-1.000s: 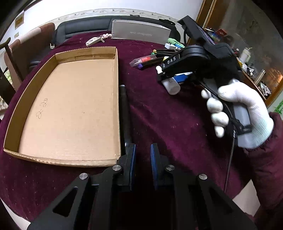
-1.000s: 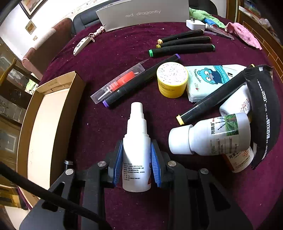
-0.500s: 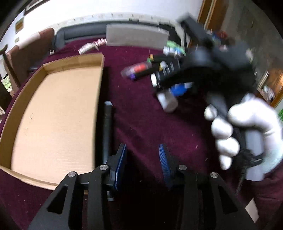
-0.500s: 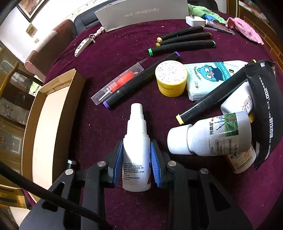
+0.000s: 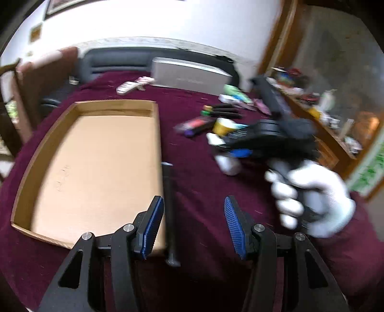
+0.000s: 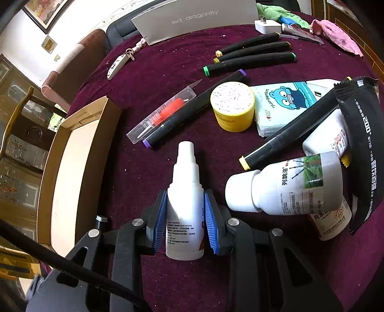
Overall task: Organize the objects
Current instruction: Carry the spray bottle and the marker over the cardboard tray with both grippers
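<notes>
My left gripper [image 5: 194, 223] is open and empty, its fingers either side of a black marker [image 5: 171, 211] that lies on the maroon cloth along the right wall of an empty cardboard tray [image 5: 96, 165]. My right gripper [image 6: 184, 211] is shut on a white spray bottle [image 6: 184, 204], which lies along the fingers just above the cloth. The bottle and right gripper also show, blurred, in the left wrist view [image 5: 268, 139]. The tray's right wall shows at the left of the right wrist view [image 6: 79, 165].
A yellow-lidded jar [image 6: 232, 105], tissue pack [image 6: 285, 103], white medicine bottles [image 6: 288, 184], a black pouch [image 6: 362, 148], several black markers [image 6: 252, 55], a boxed red tool [image 6: 165, 115], a grey box [image 6: 194, 16] and a key fob [image 6: 118, 64] lie on the cloth.
My left gripper has opened wide and let go of the black marker, which now lies beside the tray. The right gripper still holds the spray bottle, nearly unmoved.
</notes>
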Available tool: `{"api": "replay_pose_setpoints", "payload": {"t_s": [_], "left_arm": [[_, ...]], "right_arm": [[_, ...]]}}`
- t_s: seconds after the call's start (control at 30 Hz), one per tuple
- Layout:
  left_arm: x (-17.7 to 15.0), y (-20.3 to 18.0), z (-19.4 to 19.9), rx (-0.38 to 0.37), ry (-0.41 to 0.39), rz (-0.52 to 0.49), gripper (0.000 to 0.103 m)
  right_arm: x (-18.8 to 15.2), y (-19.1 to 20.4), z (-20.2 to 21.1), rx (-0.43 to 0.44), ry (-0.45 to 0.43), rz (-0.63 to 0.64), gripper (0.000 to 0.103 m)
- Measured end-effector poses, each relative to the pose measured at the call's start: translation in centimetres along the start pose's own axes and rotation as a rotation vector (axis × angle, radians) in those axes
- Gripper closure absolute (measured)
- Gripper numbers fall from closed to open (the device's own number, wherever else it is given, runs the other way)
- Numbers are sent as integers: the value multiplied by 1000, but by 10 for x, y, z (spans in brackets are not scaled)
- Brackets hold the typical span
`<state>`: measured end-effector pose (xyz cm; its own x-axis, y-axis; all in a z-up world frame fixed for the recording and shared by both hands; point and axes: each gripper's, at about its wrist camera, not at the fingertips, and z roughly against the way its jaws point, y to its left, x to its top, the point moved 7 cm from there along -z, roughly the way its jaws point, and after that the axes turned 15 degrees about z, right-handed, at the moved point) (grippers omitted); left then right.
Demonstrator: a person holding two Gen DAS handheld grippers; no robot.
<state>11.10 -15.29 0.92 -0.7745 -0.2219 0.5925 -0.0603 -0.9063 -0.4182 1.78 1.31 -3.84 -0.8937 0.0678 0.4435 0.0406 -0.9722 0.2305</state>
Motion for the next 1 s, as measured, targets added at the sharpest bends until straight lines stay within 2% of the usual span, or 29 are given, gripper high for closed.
{"api": "replay_pose_setpoints", "payload": {"t_s": [0.1, 0.17, 0.27, 0.37, 0.43, 0.53, 0.6, 0.7, 0.8, 0.93, 0.97, 1.0], "left_arm": [[-18, 3, 15, 7, 29, -29, 56], [-31, 13, 20, 45, 50, -47, 56], [-41, 35, -3, 117, 126, -15, 56], [-46, 32, -23, 102, 172, 25, 56], [-45, 23, -32, 100, 158, 10, 55], [-44, 2, -39, 25, 177, 10, 55], [-42, -11, -43, 3, 166, -18, 55], [-32, -22, -51, 34, 145, -36, 55], [-19, -25, -69, 97, 140, -30, 55], [-12, -33, -91, 192, 120, -77, 54], [-14, -34, -98, 212, 130, -79, 52], [-12, -34, -99, 213, 107, -85, 50]], "right_arm": [[0, 0, 0, 3, -4, 8, 73], [1, 0, 0, 9, -5, 5, 73], [2, -1, -1, 14, -9, -9, 73], [3, 1, -2, 13, -13, -5, 70], [3, 2, -2, 12, -14, -6, 70], [3, 0, -1, 23, -14, -14, 70], [2, 0, 0, 29, -15, -12, 70], [2, 0, 0, 35, -17, -10, 70], [3, 1, -1, 32, -10, 0, 70], [7, 1, -3, 31, 22, 16, 70], [8, 1, -3, 30, 31, 23, 70], [9, 1, -4, 28, 41, 31, 70]]}}
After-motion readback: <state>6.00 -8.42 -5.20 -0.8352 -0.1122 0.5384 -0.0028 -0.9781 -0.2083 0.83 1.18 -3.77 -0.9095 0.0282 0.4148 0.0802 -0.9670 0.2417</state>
